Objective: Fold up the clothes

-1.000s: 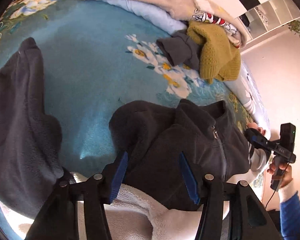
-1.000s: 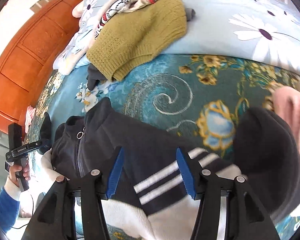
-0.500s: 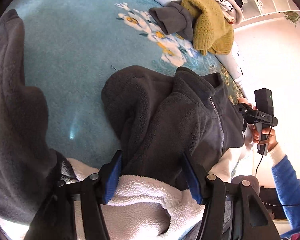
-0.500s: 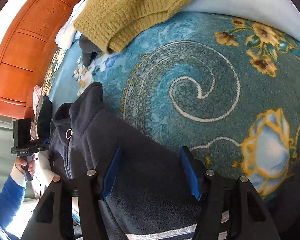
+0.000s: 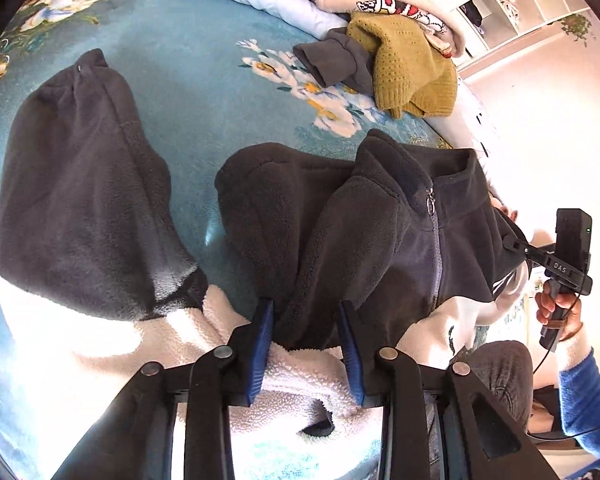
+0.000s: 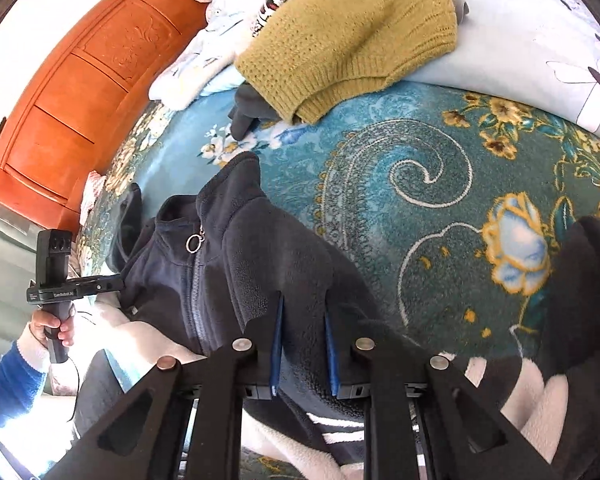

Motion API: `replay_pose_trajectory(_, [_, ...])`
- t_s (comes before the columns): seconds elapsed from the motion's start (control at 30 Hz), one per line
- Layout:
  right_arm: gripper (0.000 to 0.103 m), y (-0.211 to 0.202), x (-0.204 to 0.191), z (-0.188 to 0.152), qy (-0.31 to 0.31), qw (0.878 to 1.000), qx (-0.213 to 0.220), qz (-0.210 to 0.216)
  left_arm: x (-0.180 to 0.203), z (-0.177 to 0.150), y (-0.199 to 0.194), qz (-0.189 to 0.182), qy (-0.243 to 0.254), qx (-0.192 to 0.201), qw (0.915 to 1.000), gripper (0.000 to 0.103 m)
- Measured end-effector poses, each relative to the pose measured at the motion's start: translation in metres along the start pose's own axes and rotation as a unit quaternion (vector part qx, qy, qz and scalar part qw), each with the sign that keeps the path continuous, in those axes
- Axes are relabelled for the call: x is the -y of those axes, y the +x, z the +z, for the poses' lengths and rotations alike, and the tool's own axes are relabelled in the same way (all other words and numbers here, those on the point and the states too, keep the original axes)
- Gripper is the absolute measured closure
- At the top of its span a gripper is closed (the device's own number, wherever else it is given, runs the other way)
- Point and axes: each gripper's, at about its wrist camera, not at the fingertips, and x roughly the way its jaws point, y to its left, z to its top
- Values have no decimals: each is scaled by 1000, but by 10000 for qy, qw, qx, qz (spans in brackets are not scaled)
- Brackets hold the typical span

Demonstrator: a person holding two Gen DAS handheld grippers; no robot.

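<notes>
A dark fleece jacket (image 5: 380, 240) with a zip collar and a white fleecy lower part lies on a teal floral blanket (image 5: 204, 80). One dark sleeve (image 5: 80, 200) spreads out to the left. My left gripper (image 5: 304, 320) is shut on a bunched fold of the jacket's shoulder near the white part. In the right wrist view, the right gripper (image 6: 302, 320) is shut on the jacket (image 6: 236, 264) at the other shoulder, above white stripes. The other sleeve (image 6: 580, 280) lies at the right. Each gripper shows in the other's view, held in a hand.
A mustard knitted sweater (image 6: 352, 36) and a grey garment (image 5: 336, 60) lie in a heap of clothes at the far side. An orange wooden headboard (image 6: 80, 92) stands at the left. A pale blue flowered duvet (image 6: 520, 40) borders the blanket. A blue-sleeved arm (image 5: 584, 400) is at the right.
Both grippers' fingers have drawn together onto the fleece at the shoulders. They stood wide open a second ago.
</notes>
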Motion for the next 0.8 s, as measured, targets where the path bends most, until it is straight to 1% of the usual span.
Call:
replay_pose_trajectory(0.13, [85,-15,-17,-16,-166,9998,67,-47,9,-10,-5,-3,205,-6,9998,70])
replay_pose_trajectory(0.2, [85,-16,-21,-22,-187,9998,-5,-12,15,-11,-1,108,439,-70,9990,70])
replay_pose_trajectory(0.3, [85,-13,-21,-29,-170,9997,-148,4,21,-5,14,14,645,-298,9975,70])
replay_pose_trajectory(0.4, [85,-11,-21,-32,-109,9998,-173,20,24,0,24,215,893,-438,9948,70])
replay_pose_trajectory(0.5, [85,-8,-21,-32,-75,9998,-195,-13,25,2,32,277,927,-510,9940,70])
replay_pose_trajectory(0.53, [85,-7,-21,-32,-57,9997,-214,-32,26,1,32,314,940,-485,9939,70])
replay_pose_trajectory(0.63, [85,-7,-20,-33,24,9998,-180,-116,27,-1,22,321,795,-225,9961,72])
replay_pose_trajectory(0.7, [87,-9,-20,-34,103,9997,-82,-195,27,-2,15,326,698,-51,9970,79])
replay_pose_trajectory(0.8, [88,-13,-19,-35,294,9993,55,-208,28,-4,4,333,552,211,9977,87])
